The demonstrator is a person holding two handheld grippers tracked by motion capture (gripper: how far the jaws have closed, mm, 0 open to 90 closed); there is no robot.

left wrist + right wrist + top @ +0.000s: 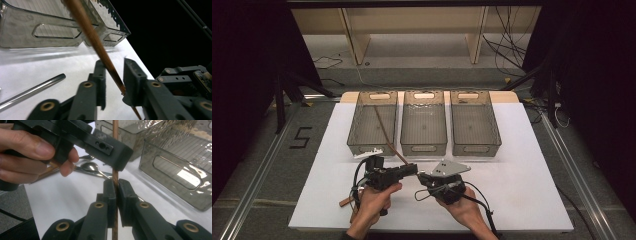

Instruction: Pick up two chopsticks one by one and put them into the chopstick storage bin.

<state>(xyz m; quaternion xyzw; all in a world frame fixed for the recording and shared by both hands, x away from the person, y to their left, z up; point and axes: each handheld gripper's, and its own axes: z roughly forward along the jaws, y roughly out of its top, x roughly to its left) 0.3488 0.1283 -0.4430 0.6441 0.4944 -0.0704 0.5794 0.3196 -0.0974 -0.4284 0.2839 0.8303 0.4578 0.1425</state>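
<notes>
A long brown chopstick [384, 131] slants up from the two grippers over the left bin [356, 131]. My right gripper [116, 182] is shut on its lower part, the stick [115, 150] standing upright between the pads. My left gripper [114, 64] has the same stick [95, 40] between its jaws. The stick rests against the right-hand finger [132, 75], and a gap shows on the other side. In the high view the left gripper [413, 169] and right gripper [422, 176] meet tip to tip just in front of the bins.
Three clear grey bins stand in a row: left, middle [424, 149] and right [476, 149]. A metal spoon [91, 166] and a metal rod [32, 90] lie on the white table [522, 190]. A white utensil [368, 152] and another brown stick [346, 201] lie near the left hand.
</notes>
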